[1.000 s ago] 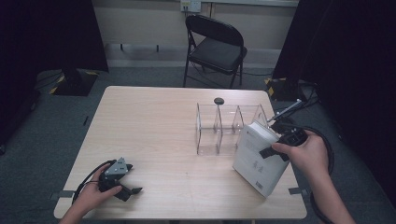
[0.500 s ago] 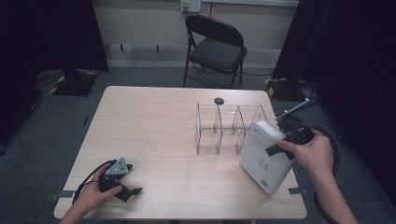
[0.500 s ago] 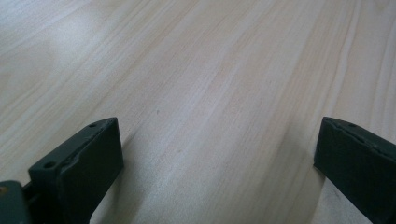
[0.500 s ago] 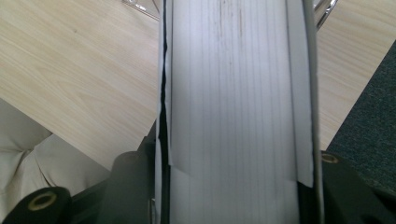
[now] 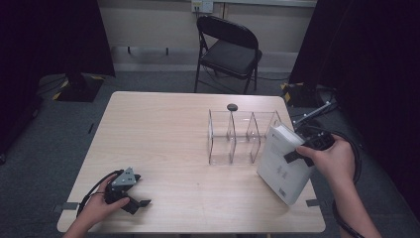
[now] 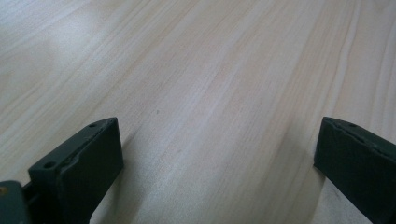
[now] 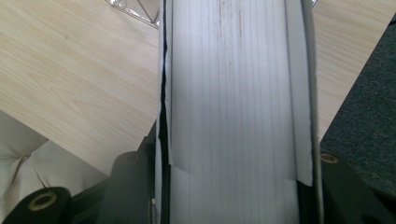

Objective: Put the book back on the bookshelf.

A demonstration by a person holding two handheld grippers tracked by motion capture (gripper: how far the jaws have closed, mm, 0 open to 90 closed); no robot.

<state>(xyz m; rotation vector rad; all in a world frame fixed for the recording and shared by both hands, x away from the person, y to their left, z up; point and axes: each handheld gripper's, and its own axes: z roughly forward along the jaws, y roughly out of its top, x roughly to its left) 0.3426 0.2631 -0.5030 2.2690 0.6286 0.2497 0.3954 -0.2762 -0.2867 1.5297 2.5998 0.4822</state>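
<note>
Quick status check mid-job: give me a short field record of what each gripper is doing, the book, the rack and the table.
right gripper: shut on the white book, jaws on its two covers
book pose: tilted, lifted at the table's right edge, beside the rack
clear rack: upright on the table, compartments look empty
left gripper: open, resting on the table, nothing between its jaws
small dark object: behind the rack
</note>
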